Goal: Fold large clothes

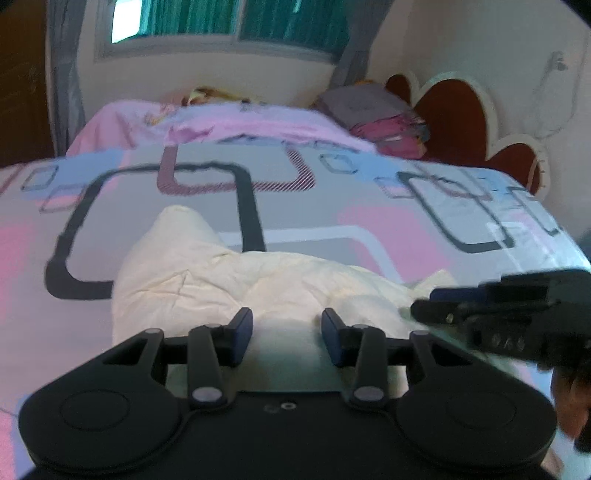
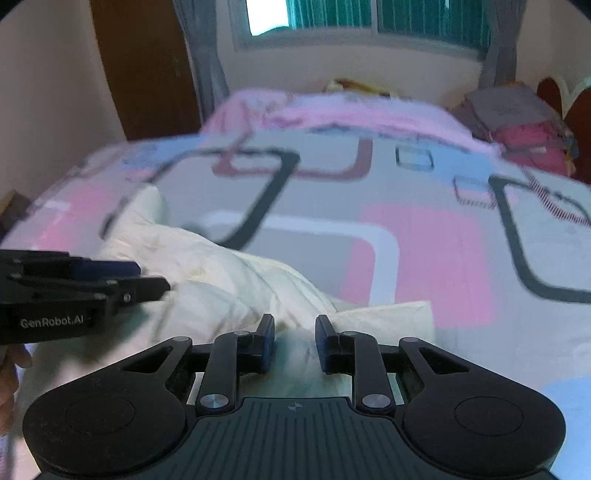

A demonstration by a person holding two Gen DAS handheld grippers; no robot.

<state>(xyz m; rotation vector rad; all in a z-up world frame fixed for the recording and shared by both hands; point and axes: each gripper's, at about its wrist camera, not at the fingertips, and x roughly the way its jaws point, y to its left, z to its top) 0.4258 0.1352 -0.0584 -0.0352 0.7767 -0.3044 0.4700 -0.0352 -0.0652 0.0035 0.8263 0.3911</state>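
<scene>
A crumpled cream-white garment (image 1: 221, 284) lies bunched on the patterned bedspread (image 1: 332, 206); it also shows in the right wrist view (image 2: 229, 280). My left gripper (image 1: 287, 328) is open just above the garment's near edge, with nothing between its fingers. My right gripper (image 2: 294, 332) is open over the garment's right part, also empty. The right gripper appears at the right of the left wrist view (image 1: 443, 302), and the left gripper at the left of the right wrist view (image 2: 147, 280). Both views are motion-blurred.
The bedspread (image 2: 424, 240) has grey, pink and blue squares. A pink blanket (image 1: 229, 122) lies across the far end. Folded clothes (image 1: 384, 118) are stacked by the headboard (image 1: 454, 114). A window (image 1: 229, 22) and a wooden door (image 2: 144, 66) stand behind.
</scene>
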